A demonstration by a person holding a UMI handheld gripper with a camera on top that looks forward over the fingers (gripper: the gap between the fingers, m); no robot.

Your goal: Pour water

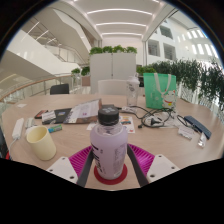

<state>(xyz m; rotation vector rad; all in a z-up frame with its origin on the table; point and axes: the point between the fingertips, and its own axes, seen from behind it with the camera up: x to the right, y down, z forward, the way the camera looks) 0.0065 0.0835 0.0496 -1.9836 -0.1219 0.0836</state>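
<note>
Cup (pixel 41 142) on table (pixel 150 135) at 9 o'clock from the gripper (pixel 110 165). Bottle (pixel 110 145) upright at center, dark cap up, clenched between both pink pads (pixel 72 160). Green bag (pixel 159 88) at 1 o'clock, beyond cables.

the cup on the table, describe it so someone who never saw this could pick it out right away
Start at the long cluttered table and find the bottle with the dark cap and red base, gripped between the jaws of the gripper. The cup stands on the tabletop off to that bottle's side, apart from it. It is a plain pale yellow open cup, the only one among papers, cables and a green bag.
</note>
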